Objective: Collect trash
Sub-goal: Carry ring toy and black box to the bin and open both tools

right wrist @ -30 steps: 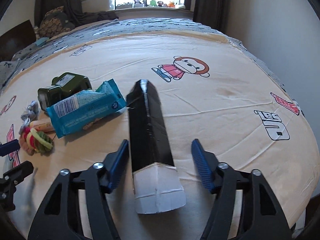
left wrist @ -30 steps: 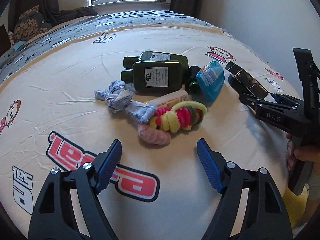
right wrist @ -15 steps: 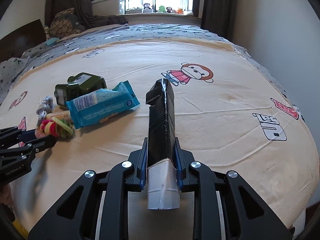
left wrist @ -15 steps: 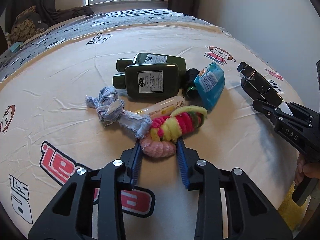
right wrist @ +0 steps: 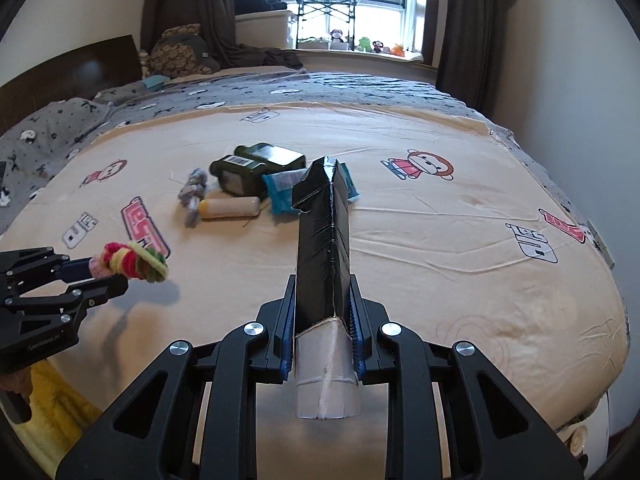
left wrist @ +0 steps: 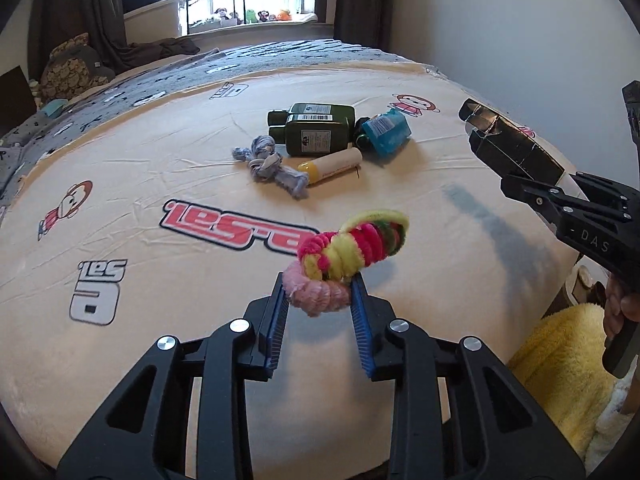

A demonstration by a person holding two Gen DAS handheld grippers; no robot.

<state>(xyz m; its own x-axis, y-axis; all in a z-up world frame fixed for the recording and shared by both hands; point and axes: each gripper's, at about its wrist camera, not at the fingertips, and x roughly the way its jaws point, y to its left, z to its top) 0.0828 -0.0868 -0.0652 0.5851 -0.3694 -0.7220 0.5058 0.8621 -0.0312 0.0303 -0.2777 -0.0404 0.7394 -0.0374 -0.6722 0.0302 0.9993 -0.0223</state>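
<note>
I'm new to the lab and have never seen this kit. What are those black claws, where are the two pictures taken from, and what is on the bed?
No robot here: a person holds a two-finger gripper in each hand, with a fisheye camera on each looking along its fingers. One picture comes from each gripper.

The left gripper is shut on a fuzzy rope toy, lifted off the bed sheet. The right gripper is shut on a black carton, also raised.

Left on the sheet: two dark green bottles, a blue wrapper, a cream tube and a grey knotted rope.
</note>
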